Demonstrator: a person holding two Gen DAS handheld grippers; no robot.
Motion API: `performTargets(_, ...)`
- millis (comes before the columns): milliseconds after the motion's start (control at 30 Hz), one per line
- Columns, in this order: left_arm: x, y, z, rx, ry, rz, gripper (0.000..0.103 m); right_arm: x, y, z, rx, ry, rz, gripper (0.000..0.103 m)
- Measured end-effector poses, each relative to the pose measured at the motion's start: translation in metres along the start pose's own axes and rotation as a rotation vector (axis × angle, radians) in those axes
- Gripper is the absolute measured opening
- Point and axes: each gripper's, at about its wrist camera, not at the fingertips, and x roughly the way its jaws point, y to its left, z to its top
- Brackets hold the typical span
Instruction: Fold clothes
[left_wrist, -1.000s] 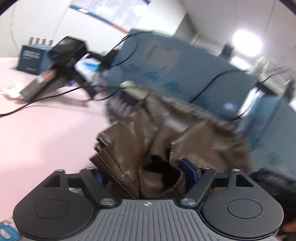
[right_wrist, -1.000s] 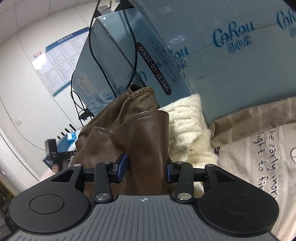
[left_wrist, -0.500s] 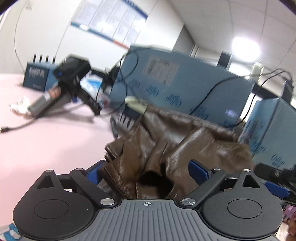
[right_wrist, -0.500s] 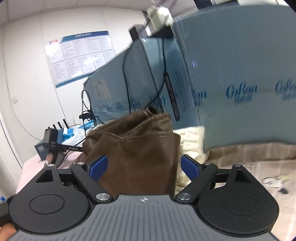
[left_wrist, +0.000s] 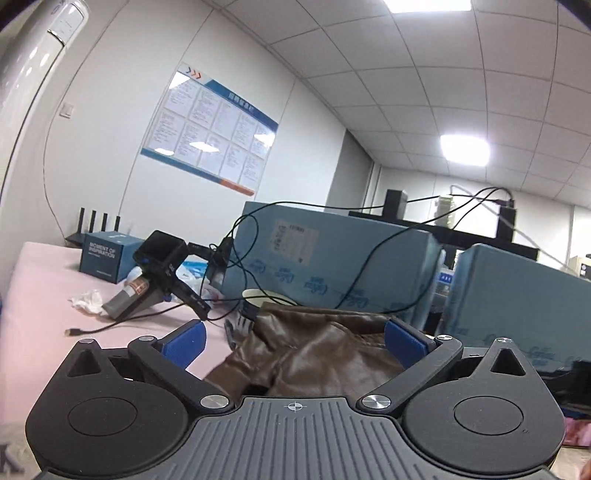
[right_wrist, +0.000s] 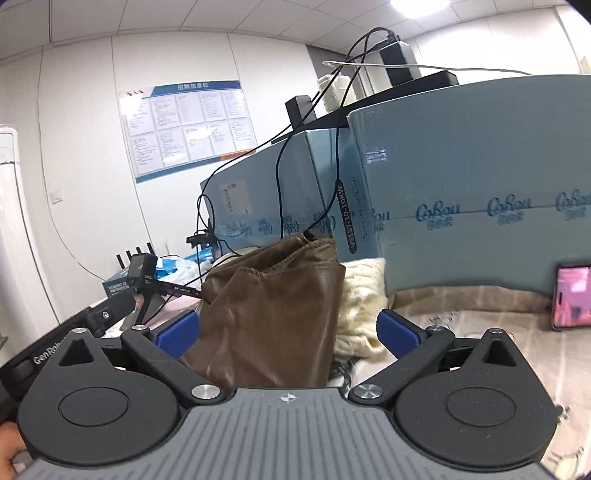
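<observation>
left tongs (left_wrist: 294, 341): spread apart over brown leather garment (left_wrist: 317, 354) | right tongs (right_wrist: 288, 332): spread apart; only here cream knit (right_wrist: 360, 295), phone (right_wrist: 572, 297)

The pink tabletop (left_wrist: 48, 295) carries a brown leather garment (left_wrist: 317, 354), a dark blue box (left_wrist: 105, 258), crumpled tissue (left_wrist: 86, 301) and a spare handheld gripper (left_wrist: 155, 273) (lying on its side).

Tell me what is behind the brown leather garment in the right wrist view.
Behind the brown leather garment stand blue cartons with black cables hanging down. A cream knit sweater lies beside it, partly covered. Whatever is under the garment is hidden.
</observation>
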Motion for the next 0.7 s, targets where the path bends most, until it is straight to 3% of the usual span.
performTargets(500, -0.043, -0.045, -0.014, 0.068, 0.021, 0.154, 0.103, -0.032, -0.039, -0.028, 0.142, 0.028, -0.005, 0.103)
performTargets(700, -0.049, -0.055, -0.019, 0.122, 0.024, 0.201, 0.103, -0.035, -0.030, -0.031, 0.081, 0.025, -0.005, 0.103)
